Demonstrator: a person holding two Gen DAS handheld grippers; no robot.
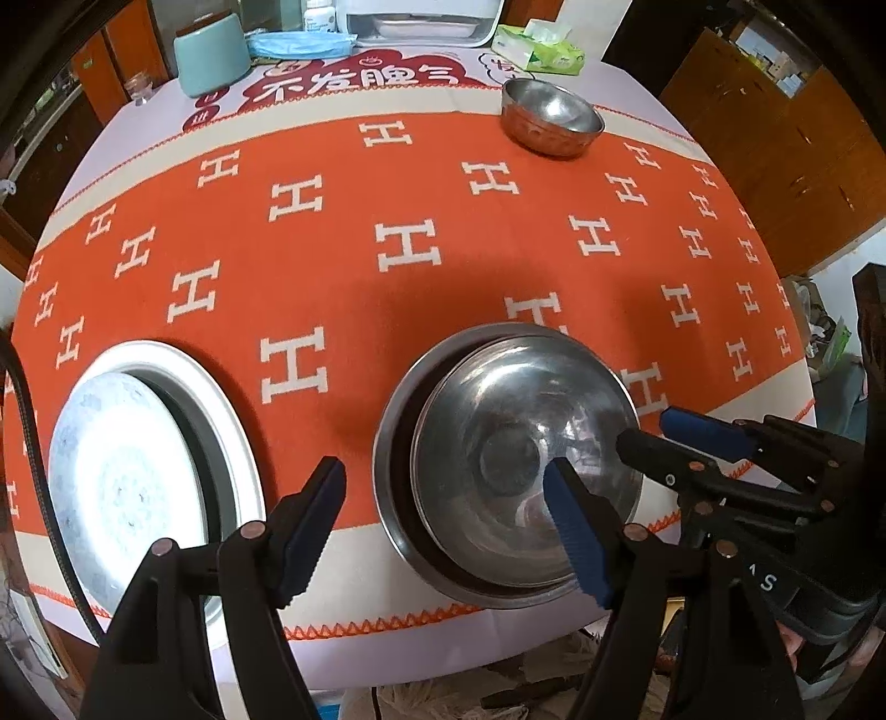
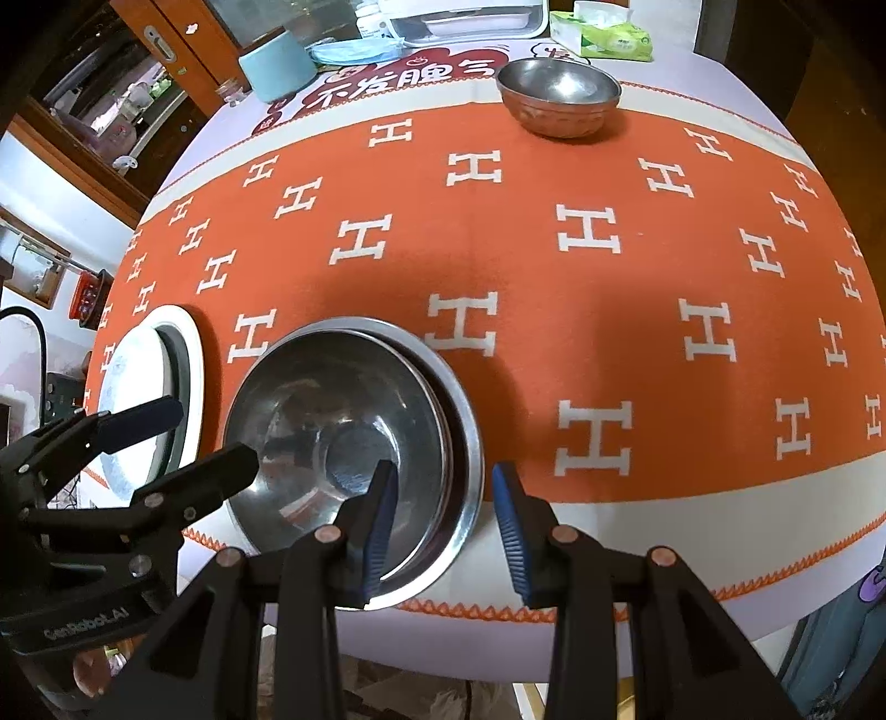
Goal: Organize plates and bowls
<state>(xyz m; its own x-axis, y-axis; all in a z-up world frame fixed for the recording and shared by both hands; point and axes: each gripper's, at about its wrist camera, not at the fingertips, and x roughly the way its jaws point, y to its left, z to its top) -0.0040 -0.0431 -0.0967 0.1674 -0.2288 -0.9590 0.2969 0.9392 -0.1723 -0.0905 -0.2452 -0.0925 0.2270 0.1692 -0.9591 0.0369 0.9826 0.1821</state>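
Two steel bowls sit nested (image 1: 526,454) (image 2: 343,432) near the front edge of the orange H-patterned cloth. My left gripper (image 1: 443,526) (image 2: 183,443) is open over their left rim, one finger above the inner bowl, the other outside it. My right gripper (image 2: 447,526) (image 1: 678,440) is open and straddles the right rim without touching it. To the left, a patterned white plate (image 1: 127,476) (image 2: 138,376) lies off-centre on a larger white plate (image 1: 232,421). A small steel bowl (image 1: 551,113) (image 2: 556,94) stands alone at the far side.
At the table's back stand a teal cup (image 1: 213,55), a blue face mask (image 1: 302,44), a white appliance (image 1: 421,22) and a green tissue pack (image 1: 540,47). Wooden cabinets (image 1: 775,138) flank the table. The table's front edge (image 1: 415,659) runs just below the bowls.
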